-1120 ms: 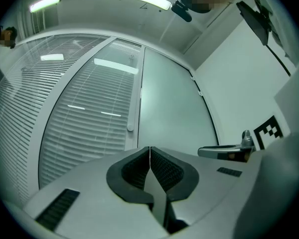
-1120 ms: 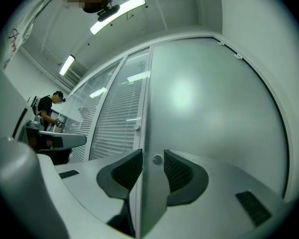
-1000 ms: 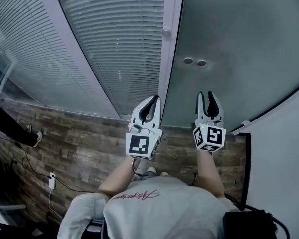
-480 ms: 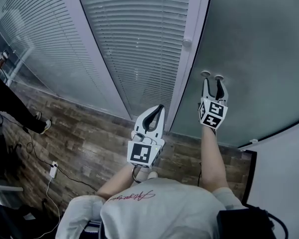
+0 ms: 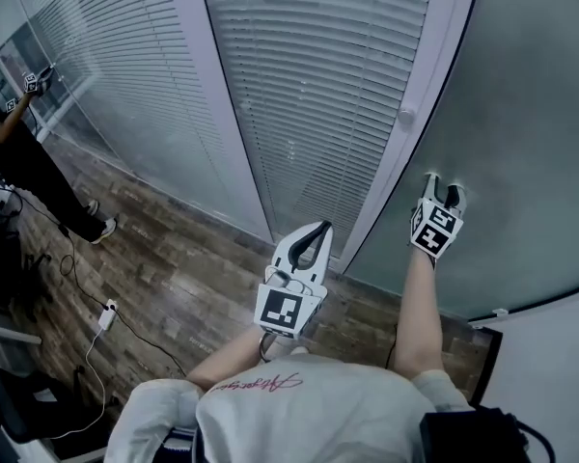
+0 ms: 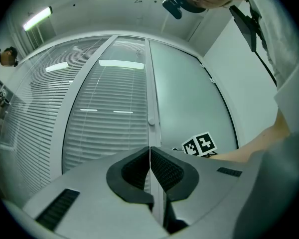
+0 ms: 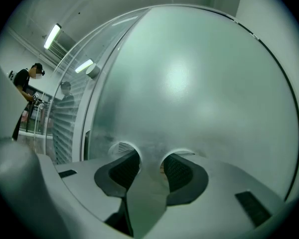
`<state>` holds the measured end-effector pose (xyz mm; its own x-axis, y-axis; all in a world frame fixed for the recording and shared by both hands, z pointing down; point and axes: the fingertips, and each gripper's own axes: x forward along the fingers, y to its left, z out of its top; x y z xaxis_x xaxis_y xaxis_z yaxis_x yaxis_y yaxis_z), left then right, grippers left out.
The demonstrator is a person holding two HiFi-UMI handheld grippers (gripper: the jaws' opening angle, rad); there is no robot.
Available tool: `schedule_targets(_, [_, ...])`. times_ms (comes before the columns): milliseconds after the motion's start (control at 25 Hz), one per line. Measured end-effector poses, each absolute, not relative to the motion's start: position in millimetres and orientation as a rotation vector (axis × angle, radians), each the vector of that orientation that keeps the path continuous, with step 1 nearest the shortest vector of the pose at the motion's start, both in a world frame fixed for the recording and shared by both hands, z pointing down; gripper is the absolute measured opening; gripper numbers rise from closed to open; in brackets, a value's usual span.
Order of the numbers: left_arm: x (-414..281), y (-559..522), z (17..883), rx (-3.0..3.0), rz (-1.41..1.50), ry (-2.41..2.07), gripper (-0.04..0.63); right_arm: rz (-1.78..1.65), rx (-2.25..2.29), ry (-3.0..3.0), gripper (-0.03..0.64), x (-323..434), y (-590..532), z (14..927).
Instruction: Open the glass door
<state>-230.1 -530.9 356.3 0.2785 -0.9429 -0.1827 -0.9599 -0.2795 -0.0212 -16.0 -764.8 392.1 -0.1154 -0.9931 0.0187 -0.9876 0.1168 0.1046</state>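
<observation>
right gripper [image 5: 441, 189] first: jaws apart and released, nothing clamped, though they have just been easing narrower, with only a strip of frosted pane showing in the gap. in the right gripper view [image 7: 150, 158] each tip sits right in front of one of the two round fittings [image 7: 123, 147] set in the glass door [image 7: 199, 73]; they're hard up at the pane, but real contact i can't call. from the head view the glass door [image 5: 531, 114] fills the upper right, grey-green and frosted, with that arm stretched out to it. over to the left gripper [image 5: 320, 228]: clenched, pads pressed together with nothing between them, as the left gripper view [image 6: 150, 151] makes plain. it hangs lower and nearer the body, well apart from the other one, and points at the white frame post [image 5: 420, 104] at the door's left edge, where a small knob [image 5: 406, 117] sticks out. left of the post run glass panels with closed blinds [image 5: 318, 85]. below is the wood-plank floor [image 5: 174, 278], a cable with a white adapter [image 5: 107, 316] lying on it, and far left stands a person in dark clothes [image 5: 19, 152] with a marker-cube gripper raised.
</observation>
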Motion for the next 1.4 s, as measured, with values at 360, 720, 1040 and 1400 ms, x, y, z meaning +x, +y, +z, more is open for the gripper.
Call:
schedule_targets(360, [-240, -529, 349, -2.396, 0.229, 1.812, 0.017, -0.058, 2.15, -2.287, 0.132, -14, -757, 390])
schedule_targets(720, [-254, -518, 351, -2.399, 0.267, 1.813, 0.017, -0.073, 2.155, -2.301, 0.13, -16, -736, 390])
schedule_targets(1040, [-249, -505, 353, -2.449, 0.261, 1.759, 0.017, -0.087, 2.155, -2.33, 0.13, -17, -699, 391])
schedule_targets(1400, [-225, -469, 346, -2.475, 0.298, 1.701, 0.017, -0.102, 2.095, -2.394, 0.13, -14, -625, 387])
